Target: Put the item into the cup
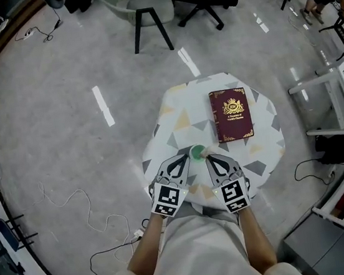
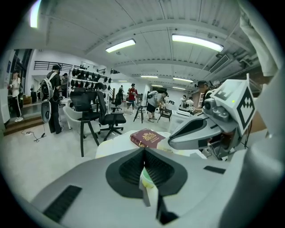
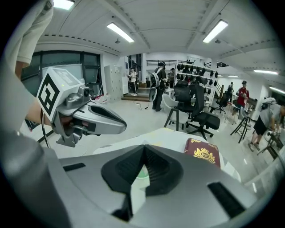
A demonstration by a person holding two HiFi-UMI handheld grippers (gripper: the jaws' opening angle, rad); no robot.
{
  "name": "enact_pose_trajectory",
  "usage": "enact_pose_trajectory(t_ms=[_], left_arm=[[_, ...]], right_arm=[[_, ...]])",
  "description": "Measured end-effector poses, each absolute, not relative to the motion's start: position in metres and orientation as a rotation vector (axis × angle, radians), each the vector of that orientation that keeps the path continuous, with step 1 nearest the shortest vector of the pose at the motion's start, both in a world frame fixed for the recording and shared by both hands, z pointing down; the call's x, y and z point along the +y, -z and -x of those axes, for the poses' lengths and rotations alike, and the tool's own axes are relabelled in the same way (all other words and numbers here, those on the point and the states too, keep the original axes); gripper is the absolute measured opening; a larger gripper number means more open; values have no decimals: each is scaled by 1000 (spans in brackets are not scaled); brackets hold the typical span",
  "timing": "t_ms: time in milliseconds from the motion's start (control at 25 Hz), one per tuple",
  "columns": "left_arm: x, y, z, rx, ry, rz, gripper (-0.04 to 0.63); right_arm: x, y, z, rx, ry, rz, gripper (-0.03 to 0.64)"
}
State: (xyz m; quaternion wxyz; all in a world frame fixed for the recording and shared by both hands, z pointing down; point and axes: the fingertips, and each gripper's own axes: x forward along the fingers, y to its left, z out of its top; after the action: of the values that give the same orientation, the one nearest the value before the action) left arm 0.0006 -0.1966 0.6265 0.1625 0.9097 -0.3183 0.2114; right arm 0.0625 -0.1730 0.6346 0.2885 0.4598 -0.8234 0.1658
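Tipping is the worry: the green cup (image 1: 197, 153) sits lower centre near the worktop's (image 1: 181, 110) front edge, between left claw (image 1: 186, 157) and right claw (image 1: 207, 155), both pinched shut, no item discernible, so a nudge could topple it.

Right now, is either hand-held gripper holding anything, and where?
The left hand-held gripper seems to pinch the green cup by its rim. Whether the right hand-held gripper holds anything cannot be told.

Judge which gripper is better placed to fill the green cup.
Probably right: the left gripper seems shut on the green cup, gripping its wall and steadying it, while the right gripper points at its rim.
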Motion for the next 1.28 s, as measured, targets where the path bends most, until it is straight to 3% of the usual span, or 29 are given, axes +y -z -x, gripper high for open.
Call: enact_pose_trajectory(t_ms=[1280], left_arm=[[-176,-673,-13,-928,-705,-2474,11]], right_arm=[[-168,-704,-50,-2155,-471,-917,5]])
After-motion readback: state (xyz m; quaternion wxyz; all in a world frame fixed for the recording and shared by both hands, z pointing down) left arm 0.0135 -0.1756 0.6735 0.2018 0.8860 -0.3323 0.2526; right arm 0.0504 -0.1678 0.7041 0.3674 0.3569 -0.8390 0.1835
